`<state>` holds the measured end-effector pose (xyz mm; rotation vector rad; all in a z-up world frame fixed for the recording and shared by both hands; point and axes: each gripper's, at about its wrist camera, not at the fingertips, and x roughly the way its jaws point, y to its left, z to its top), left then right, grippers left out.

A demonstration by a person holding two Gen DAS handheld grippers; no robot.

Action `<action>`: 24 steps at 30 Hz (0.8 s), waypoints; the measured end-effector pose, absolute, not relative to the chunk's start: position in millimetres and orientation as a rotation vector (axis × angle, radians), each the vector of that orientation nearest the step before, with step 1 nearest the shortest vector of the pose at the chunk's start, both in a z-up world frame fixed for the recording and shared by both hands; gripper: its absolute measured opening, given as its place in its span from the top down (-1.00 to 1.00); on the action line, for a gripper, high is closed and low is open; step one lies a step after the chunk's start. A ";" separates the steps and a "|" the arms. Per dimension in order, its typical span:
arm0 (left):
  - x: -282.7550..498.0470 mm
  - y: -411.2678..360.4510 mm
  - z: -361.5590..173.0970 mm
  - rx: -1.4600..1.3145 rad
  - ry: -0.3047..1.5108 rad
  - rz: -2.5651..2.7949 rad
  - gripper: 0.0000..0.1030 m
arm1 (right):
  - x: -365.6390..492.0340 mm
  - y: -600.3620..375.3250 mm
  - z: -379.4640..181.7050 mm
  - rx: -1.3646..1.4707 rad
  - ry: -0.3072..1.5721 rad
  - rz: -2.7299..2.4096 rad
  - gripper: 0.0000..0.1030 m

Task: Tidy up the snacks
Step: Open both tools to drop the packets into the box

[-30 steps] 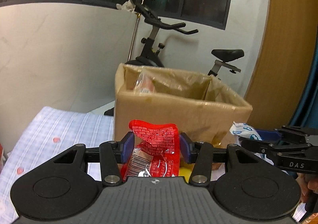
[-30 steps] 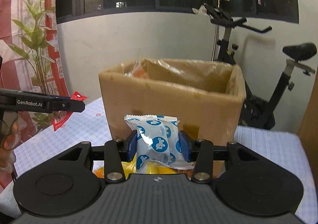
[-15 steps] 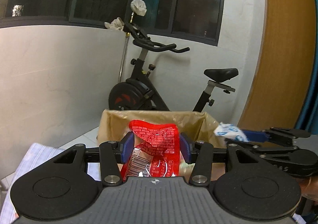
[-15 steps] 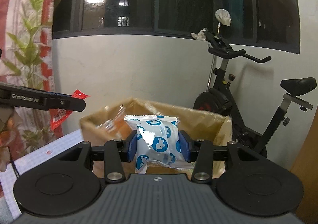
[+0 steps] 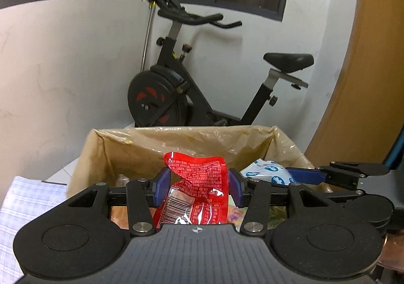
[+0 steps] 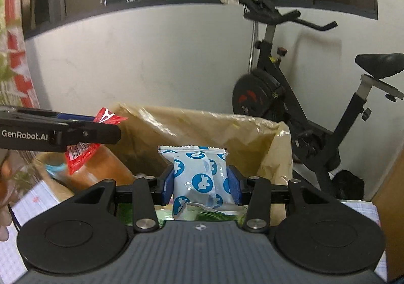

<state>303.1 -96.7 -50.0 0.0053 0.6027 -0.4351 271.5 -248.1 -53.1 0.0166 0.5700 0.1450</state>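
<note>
Two snack packets, both held over one cardboard box (image 5: 121,158) lined with a plastic bag. One red packet (image 5: 199,188) pinched between the blue pads of the left gripper (image 5: 198,189), jaws narrowed onto its sides. One white packet with blue dots (image 6: 199,178) clamped likewise in the right gripper (image 6: 200,183), just beside the left. More wrappers down inside, uncountable. Checked cloth on the table (image 5: 22,198). One exercise bike (image 5: 176,92) behind, against the wall.

Black gripper (image 5: 197,187), blue pads (image 5: 161,187), silver screws.
</note>
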 end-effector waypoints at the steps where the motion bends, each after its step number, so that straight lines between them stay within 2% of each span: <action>1: 306.3 -98.6 -52.6 0.012 0.609 -0.432 -0.01 | 274.3 -249.7 -55.2 0.026 0.576 0.144 0.11; 15: 322.3 -104.0 -62.8 0.034 0.660 -0.389 -0.02 | 283.4 -247.9 -67.5 0.027 0.618 0.114 0.10; 18: 317.4 -100.7 -60.8 0.033 0.648 -0.390 -0.26 | 282.5 -248.1 -64.5 0.045 0.614 0.090 0.07; 20: 313.1 -97.4 -57.6 0.038 0.637 -0.374 -0.28 | 278.9 -251.4 -60.6 0.085 0.590 0.094 -0.11; 24: 302.3 -85.6 -44.7 0.015 0.623 -0.382 -0.28 | 268.5 -250.7 -50.5 0.086 0.570 0.100 -0.14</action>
